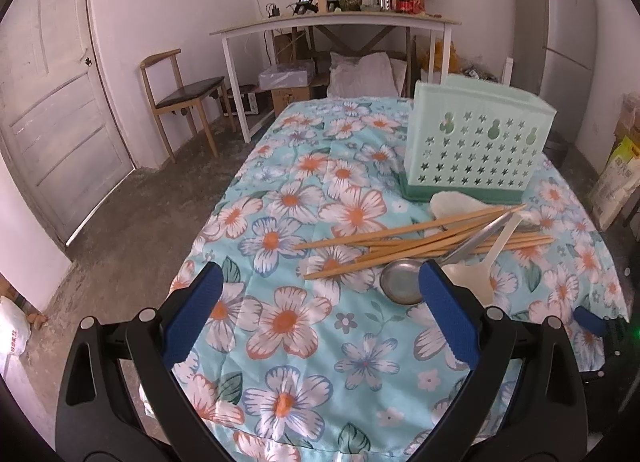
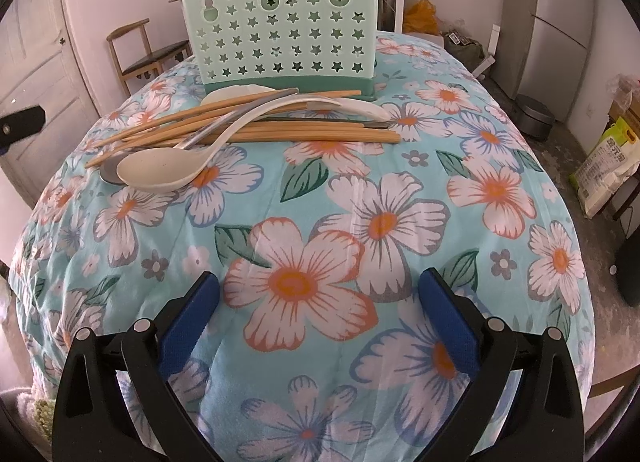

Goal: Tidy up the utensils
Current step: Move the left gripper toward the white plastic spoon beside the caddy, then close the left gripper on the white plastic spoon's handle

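Blue-padded fingers on both claws, spread wide, gripping nothing. Left gripper (image 1: 320, 282) over the near part of the floral cloth (image 1: 304, 189), jaws far apart, pads clear of every utensil; right-hand pad (image 1: 448, 306) just in front of the metal spoon's (image 1: 402, 282) bowl in the left wrist view, contact not discernible. Right gripper (image 2: 320, 288) likewise gaping, above a big orange-centred flower on the cloth (image 2: 400, 165), well short of the pile, empty between the pads.

Utensils heaped together on the cloth, directly in front of the mint-green holder (image 2: 286, 27): wooden chopsticks (image 2: 304, 133) lying roughly side by side, some fanned out toward the left; cream plastic spoon (image 2: 160, 171) with its bowl nearest the right gripper and its handle arching back over the chopsticks; metal spoon (image 2: 110, 171) partly tucked under the cream one, bowl peeking out at its left; another pale spoon (image 2: 228, 95) against the holder's darker green base.

Holder upright, star-shaped cutouts across its face, nothing visibly poking above its rim. From the left wrist view, same holder (image 1: 476, 137) off to the right, chopsticks (image 1: 420, 242) sprawled before it, cream spoon (image 1: 476, 274) beside the metal one.
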Action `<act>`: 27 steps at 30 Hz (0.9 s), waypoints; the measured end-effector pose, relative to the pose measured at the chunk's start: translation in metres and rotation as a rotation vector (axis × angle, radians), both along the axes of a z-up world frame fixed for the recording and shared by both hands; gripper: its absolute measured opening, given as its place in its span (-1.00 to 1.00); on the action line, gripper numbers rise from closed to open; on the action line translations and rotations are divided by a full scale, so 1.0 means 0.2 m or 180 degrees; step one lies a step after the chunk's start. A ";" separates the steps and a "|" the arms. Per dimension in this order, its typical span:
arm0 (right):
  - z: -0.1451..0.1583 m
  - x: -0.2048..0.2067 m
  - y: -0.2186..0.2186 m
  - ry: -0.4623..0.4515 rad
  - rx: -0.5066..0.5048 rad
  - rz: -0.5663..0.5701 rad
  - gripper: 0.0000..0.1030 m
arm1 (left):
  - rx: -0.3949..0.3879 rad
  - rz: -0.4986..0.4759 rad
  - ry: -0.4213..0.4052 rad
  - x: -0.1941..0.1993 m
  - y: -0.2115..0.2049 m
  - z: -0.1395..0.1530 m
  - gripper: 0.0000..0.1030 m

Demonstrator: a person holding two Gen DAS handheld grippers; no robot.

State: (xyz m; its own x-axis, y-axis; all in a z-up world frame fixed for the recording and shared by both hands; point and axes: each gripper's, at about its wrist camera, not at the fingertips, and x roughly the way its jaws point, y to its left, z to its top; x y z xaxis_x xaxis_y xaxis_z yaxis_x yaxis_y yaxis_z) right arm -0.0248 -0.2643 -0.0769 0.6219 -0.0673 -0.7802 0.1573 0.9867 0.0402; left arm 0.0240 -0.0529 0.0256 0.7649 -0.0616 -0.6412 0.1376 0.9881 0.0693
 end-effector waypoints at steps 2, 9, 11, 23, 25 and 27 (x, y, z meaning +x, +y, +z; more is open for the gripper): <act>0.00 0.00 0.00 -0.0009 0.0007 0.0012 0.88 | -0.0056 -0.0088 -0.0039 -0.02 -0.01 0.02 0.84; 0.01 -0.02 0.00 -0.0036 0.0025 0.0036 0.88 | -0.0446 -0.0670 0.0147 -0.05 -0.09 0.01 0.79; 0.01 -0.02 0.00 -0.0057 0.0034 0.0069 0.88 | -0.0574 -0.0832 0.0279 -0.05 -0.13 -0.02 0.53; 0.00 -0.03 -0.01 -0.0103 0.0000 0.0119 0.88 | -0.1757 -0.1002 0.1324 0.12 -0.14 -0.30 -0.03; 0.00 -0.04 -0.01 -0.0109 -0.0001 0.0114 0.88 | -0.1982 -0.0933 0.1502 0.17 -0.12 -0.36 -0.06; 0.00 -0.04 0.00 -0.0109 -0.0006 0.0111 0.88 | -0.2135 -0.0873 0.1633 0.20 -0.11 -0.41 -0.08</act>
State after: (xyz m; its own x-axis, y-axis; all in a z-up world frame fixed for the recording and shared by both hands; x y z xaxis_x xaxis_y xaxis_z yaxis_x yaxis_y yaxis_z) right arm -0.0319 -0.2650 -0.0774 0.6501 -0.0467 -0.7584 0.1214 0.9917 0.0431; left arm 0.0648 -0.0758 -0.0569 0.2962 -0.6865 -0.6641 0.2304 0.7261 -0.6478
